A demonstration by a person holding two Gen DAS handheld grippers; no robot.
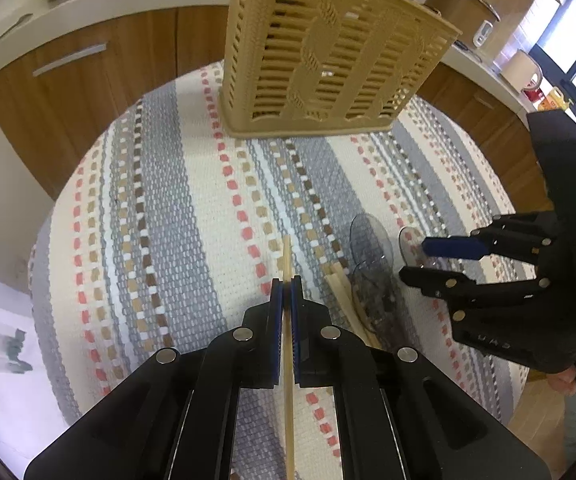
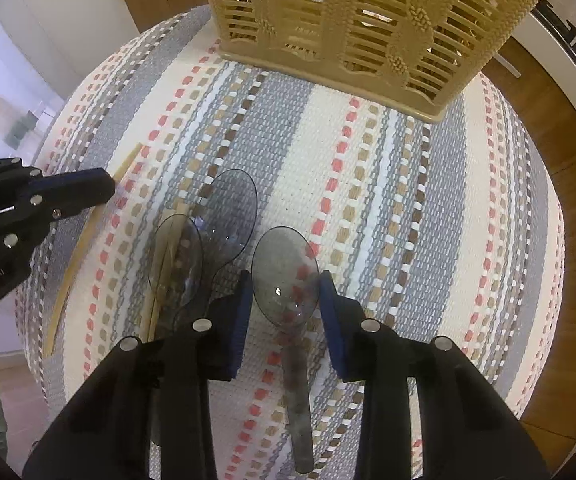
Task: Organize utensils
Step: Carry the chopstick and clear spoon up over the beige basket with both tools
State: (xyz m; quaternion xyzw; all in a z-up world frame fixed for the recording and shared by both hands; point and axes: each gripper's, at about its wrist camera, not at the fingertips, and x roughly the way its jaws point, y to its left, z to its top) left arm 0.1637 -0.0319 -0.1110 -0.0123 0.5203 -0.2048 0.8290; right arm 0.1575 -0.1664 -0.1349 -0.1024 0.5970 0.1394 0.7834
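Wooden chopstick (image 1: 287, 264) pinched in left tool (image 1: 286, 286), lower end cut off; right tool (image 2: 285, 292) spread around smoky spoon (image 2: 285, 276)

basket (image 1: 328, 52): looking like matt beige plastic
cloth (image 2: 368, 200): showing rough woven weave
spoons (image 2: 283, 272): gleaming as glossy smoky plastic
chopstick (image 1: 288, 264): appearing pale wood

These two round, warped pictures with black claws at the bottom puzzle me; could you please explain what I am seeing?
Each picture comes from a fisheye camera on a hand-held two-finger gripper, looking along its fingers. The left gripper is shut on a wooden chopstick. The right gripper is open around a smoky clear plastic spoon lying on the striped woven cloth. Two more spoons and chopsticks lie beside it. Behind stands the beige slotted utensil basket.
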